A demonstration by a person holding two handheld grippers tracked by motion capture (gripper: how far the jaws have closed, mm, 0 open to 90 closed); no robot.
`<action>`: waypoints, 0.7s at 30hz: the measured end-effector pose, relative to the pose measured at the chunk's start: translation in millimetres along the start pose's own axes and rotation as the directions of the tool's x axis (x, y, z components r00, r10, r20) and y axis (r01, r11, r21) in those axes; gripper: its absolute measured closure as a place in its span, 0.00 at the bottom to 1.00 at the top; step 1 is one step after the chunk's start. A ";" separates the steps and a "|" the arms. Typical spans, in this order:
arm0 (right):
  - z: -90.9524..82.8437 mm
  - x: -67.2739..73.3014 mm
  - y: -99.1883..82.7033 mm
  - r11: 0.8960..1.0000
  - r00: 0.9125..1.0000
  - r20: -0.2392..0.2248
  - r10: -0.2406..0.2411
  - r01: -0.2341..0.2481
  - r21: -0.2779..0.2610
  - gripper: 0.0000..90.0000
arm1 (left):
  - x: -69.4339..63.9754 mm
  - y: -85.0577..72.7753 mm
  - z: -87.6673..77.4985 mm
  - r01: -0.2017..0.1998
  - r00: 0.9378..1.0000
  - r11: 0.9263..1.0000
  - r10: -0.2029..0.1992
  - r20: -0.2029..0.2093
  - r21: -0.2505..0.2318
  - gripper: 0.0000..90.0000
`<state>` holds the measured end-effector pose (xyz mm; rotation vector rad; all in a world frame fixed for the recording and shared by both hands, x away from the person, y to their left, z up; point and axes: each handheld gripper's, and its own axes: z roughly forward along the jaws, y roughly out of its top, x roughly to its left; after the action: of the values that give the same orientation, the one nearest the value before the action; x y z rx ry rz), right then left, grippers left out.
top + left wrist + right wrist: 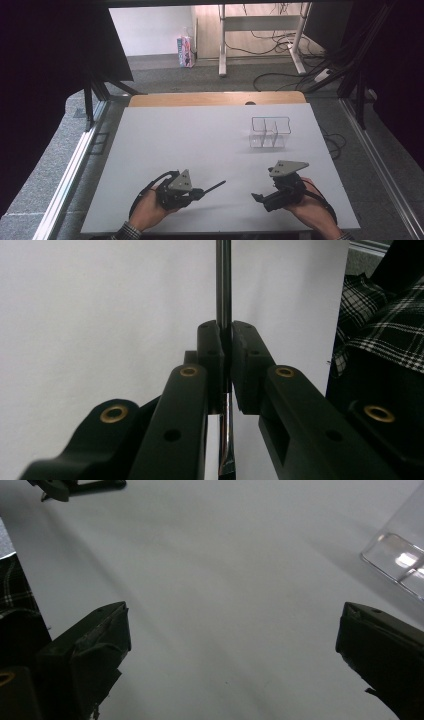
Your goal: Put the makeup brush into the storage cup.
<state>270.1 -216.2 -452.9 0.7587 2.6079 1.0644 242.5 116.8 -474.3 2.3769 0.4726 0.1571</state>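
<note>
A white bench [200,150] takes up the middle of the high view, its far edge backed by a strip of bare wood [215,98]. Aluminium rails run along both sides, and grey carpet lies around it. At the top of the frame the room shows a pale wall, the legs of a white desk frame [222,45], loose black cables on the floor, and a small pink carton [185,51] standing against the wall. Dark curtains close off the upper left and upper right corners.

At lower left of the high view, the left gripper [199,192] is pinching a thin dark rod [214,187], which sticks out toward the centre of the bench, low over the surface. In the left gripper view the rod [223,285] runs straight up the frame from between the pressed-together pads, a shiny metal part showing below them.

At lower right, the right gripper [259,198] has its jaws spread wide with nothing between them, over bare bench. A clear plastic divided box [270,132] stands at the right of centre, well apart from both grippers; its corner [400,560] shows at the right edge of the right gripper view.
</note>
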 end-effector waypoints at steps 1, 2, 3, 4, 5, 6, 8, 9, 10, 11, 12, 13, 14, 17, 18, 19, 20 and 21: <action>2.7 2.6 3.7 1.000 1.000 -0.018 -0.020 0.021 0.005 0.01 | -0.3 0.6 0.8 -0.001 1.000 1.000 0.001 0.003 0.002 0.94; 2.7 2.6 3.7 1.000 1.000 -0.018 -0.020 0.021 0.005 0.01 | -0.3 1.3 1.6 -0.008 1.000 1.000 0.008 0.007 0.006 0.94; 4.0 4.5 5.4 0.999 0.999 -0.026 -0.036 0.036 0.012 0.01 | -0.7 2.0 2.5 -0.010 1.000 1.000 0.010 0.009 0.011 0.94; 5.5 6.4 7.2 0.998 0.998 -0.032 -0.051 0.052 0.020 0.01 | -0.8 2.8 3.3 -0.015 1.000 1.000 0.015 0.012 0.015 0.94; 8.7 10.0 11.0 0.997 0.996 -0.041 -0.075 0.076 0.030 0.01 | -1.7 4.5 5.3 -0.024 1.000 0.999 0.023 0.019 0.023 0.94; 9.9 11.5 12.9 0.996 0.996 -0.049 -0.079 0.081 0.036 0.01 | -2.1 5.5 6.2 -0.028 0.999 0.999 0.028 0.021 0.029 0.94; 11.3 12.7 14.7 0.996 0.995 -0.059 -0.084 0.086 0.038 0.01 | -2.5 6.3 7.3 -0.033 0.999 0.999 0.032 0.026 0.030 0.94; 13.8 14.7 18.3 0.994 0.993 -0.074 -0.094 0.098 0.044 0.01 | -3.6 7.9 8.9 -0.039 0.999 0.999 0.038 0.033 0.034 0.94; 13.8 14.7 18.3 0.994 0.993 -0.074 -0.094 0.098 0.044 0.01 | -3.6 7.9 8.9 -0.039 0.999 0.999 0.038 0.033 0.034 0.94; 14.9 15.6 20.0 0.994 0.992 -0.081 -0.098 0.102 0.049 0.01 | -4.0 8.7 9.4 -0.046 0.998 0.998 0.044 0.035 0.040 0.94; 16.1 16.3 21.5 0.993 0.991 -0.087 -0.102 0.107 0.055 0.01 | -4.6 9.3 10.3 -0.048 0.998 0.998 0.046 0.037 0.042 0.94; 18.0 17.5 24.5 0.992 0.989 -0.099 -0.109 0.115 0.058 0.02 | -4.9 10.0 10.8 -0.052 0.998 0.998 0.051 0.039 0.047 0.94; 18.0 17.5 24.5 0.992 0.989 -0.099 -0.109 0.115 0.058 0.02 | -5.5 10.5 11.3 -0.052 0.998 0.997 0.050 0.041 0.049 0.94; 20.7 19.6 29.1 0.990 0.987 -0.115 -0.114 0.122 0.067 0.05 | -6.4 12.8 13.2 -0.067 0.997 0.996 0.065 0.049 0.053 0.94; 22.8 21.5 32.1 0.988 0.983 -0.130 -0.132 0.142 0.068 0.08 | -6.7 13.7 13.7 -0.072 0.996 0.996 0.069 0.051 0.056 0.94; 22.8 21.5 32.1 0.988 0.983 -0.130 -0.132 0.142 0.068 0.08 | -6.8 14.5 14.2 -0.078 0.996 0.995 0.075 0.054 0.058 0.94; 24.0 22.6 33.5 0.986 0.981 -0.136 -0.139 0.150 0.070 0.09 | -7.4 15.4 14.6 -0.080 0.996 0.995 0.076 0.056 0.062 0.94; 26.2 25.2 35.5 0.983 0.976 -0.151 -0.157 0.170 0.075 0.15 | -7.6 16.1 15.4 -0.087 0.995 0.994 0.084 0.059 0.063 0.94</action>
<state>272.4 -165.8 -447.0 0.4890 2.7988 0.9972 243.9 93.4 -475.0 2.4600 0.3544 0.1150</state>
